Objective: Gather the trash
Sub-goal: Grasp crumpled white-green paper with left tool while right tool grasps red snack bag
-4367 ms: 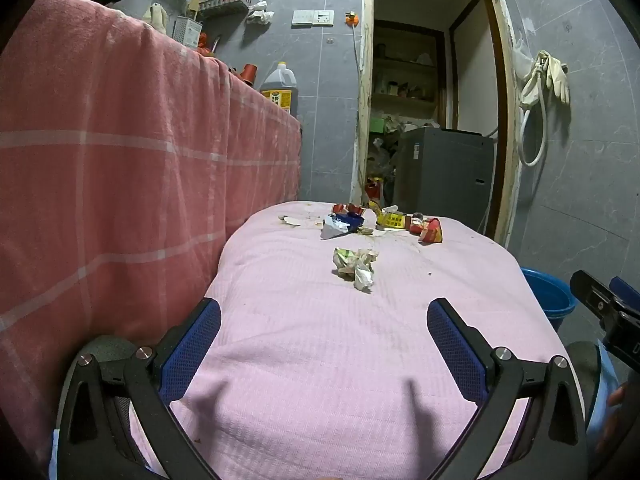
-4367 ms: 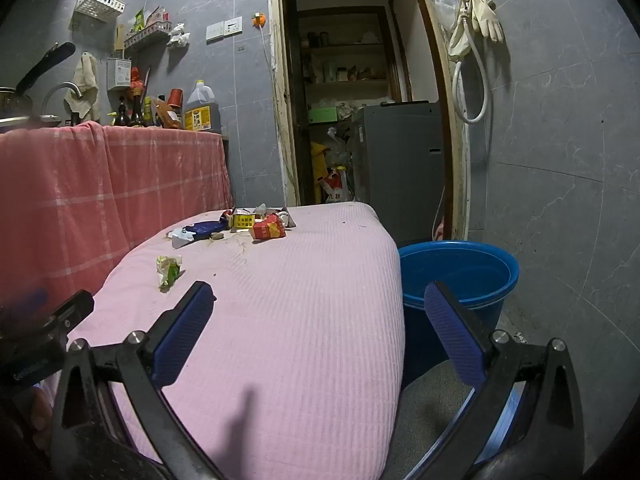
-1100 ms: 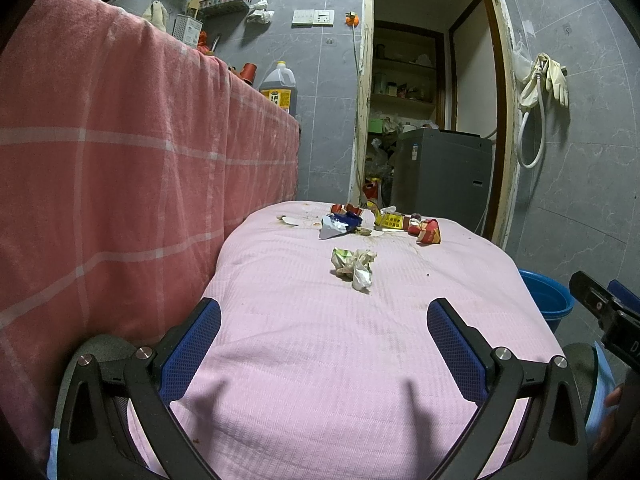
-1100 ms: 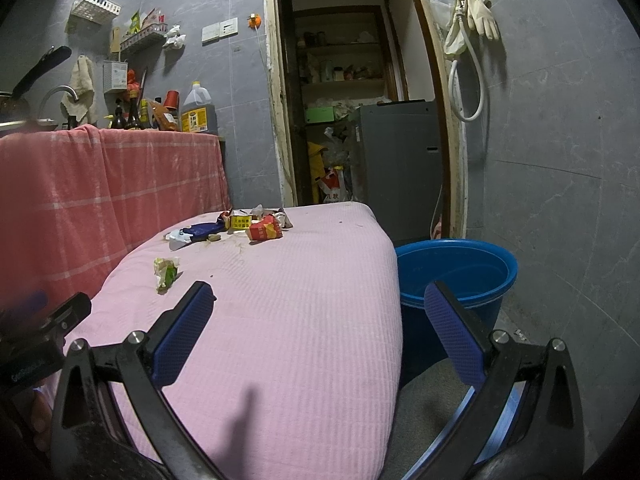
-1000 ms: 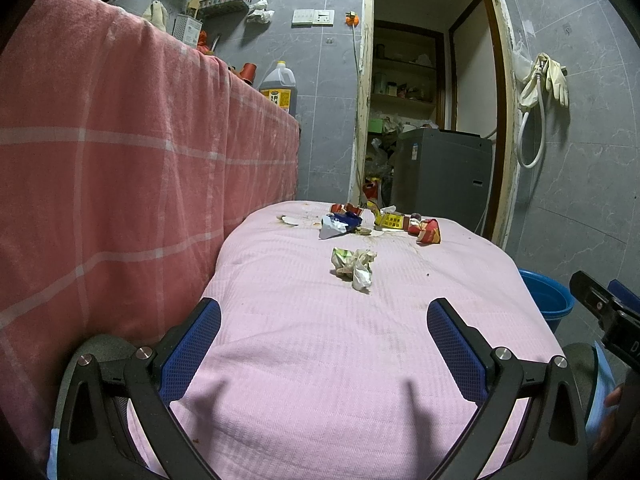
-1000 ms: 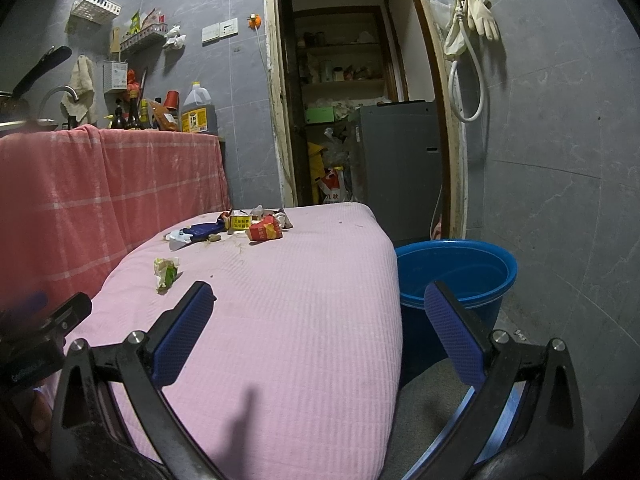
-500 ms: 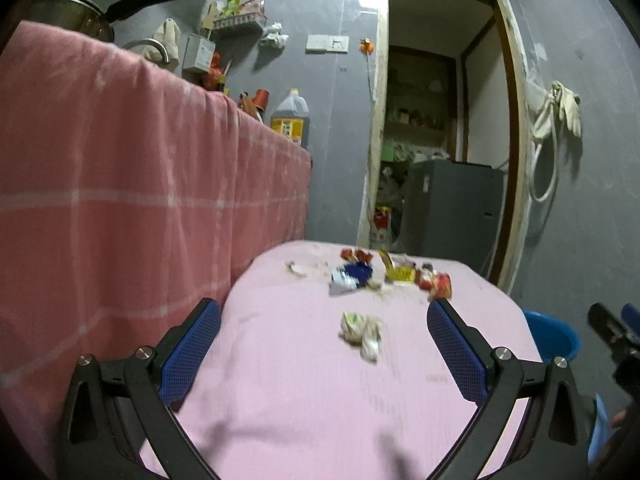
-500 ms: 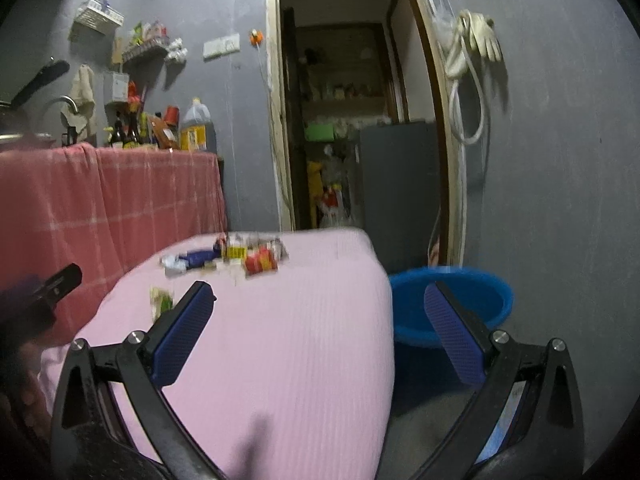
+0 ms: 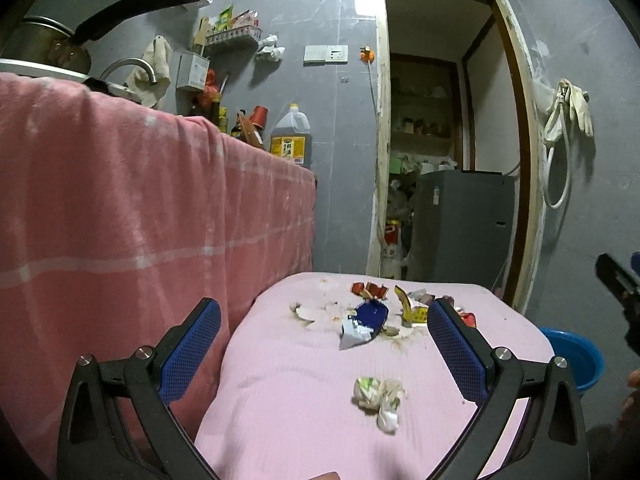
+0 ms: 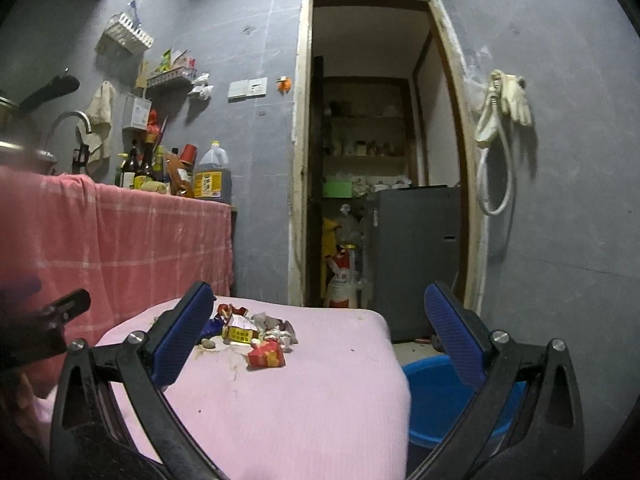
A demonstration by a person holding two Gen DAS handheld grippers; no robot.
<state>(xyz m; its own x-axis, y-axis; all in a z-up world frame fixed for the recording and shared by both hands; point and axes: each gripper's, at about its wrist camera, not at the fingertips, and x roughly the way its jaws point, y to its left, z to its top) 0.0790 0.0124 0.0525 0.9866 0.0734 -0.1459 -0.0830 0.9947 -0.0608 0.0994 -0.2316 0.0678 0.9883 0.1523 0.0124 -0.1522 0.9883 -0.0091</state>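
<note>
I've got the left gripper (image 9: pixel 324 344) spread wide with nothing between its blue pads, hanging above the pink-covered table (image 9: pixel 280 420), and the crumpled green-and-white wrapper (image 9: pixel 376 396) lies on the cloth between the fingers, nearer the right one. Beyond that wrapper, toward the table's far end, there's the main litter: a blue wrapper (image 9: pixel 370 318), a yellow packet (image 9: pixel 412 310), some red scraps (image 9: pixel 368 289) and pale shell-like bits (image 9: pixel 308 312). My right gripper (image 10: pixel 318 332) is just as wide apart and holding nothing; from its camera a red packet (image 10: pixel 266 354) sits on the table just this side of that pile. Off the table's right edge, low on the floor, is the blue basin (image 10: pixel 436 396). Left of the table hangs a pink checked cloth (image 9: pixel 120 220), with an oil jug (image 9: pixel 291 136) on the counter above it.
</note>
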